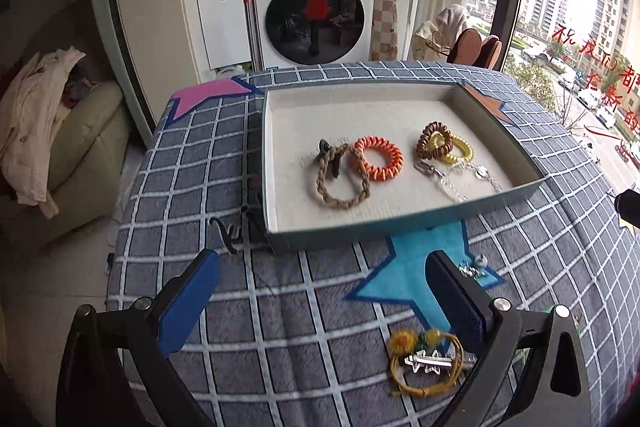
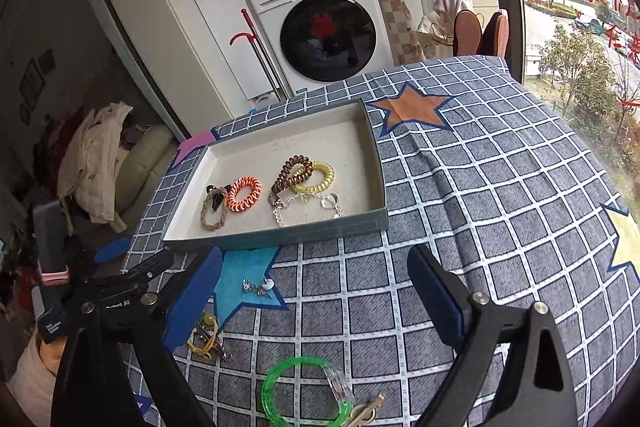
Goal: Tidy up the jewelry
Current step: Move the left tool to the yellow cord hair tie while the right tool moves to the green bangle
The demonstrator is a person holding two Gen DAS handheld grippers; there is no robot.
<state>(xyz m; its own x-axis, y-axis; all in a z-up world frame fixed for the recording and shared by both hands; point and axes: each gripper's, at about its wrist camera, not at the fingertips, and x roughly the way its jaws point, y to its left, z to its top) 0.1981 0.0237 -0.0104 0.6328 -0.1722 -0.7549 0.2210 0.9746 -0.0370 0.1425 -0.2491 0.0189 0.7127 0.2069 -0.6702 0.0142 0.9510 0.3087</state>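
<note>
Left gripper (image 1: 322,301) held wide, nothing gripped. Right gripper (image 2: 316,297) likewise wide, empty. Coil ties, bracelets laid in tray (image 1: 400,225).

Daylight enters from the window (image 1: 568,39) on the right, which is overexposed toward the sky. The checked cloth (image 1: 280,327) is evenly lit, with soft, faint shadows. The room at left is dim. Both views show strong fisheye curvature and black vignetting at the corners. Focus is sharp centrally, with slight softness at the edges.
</note>
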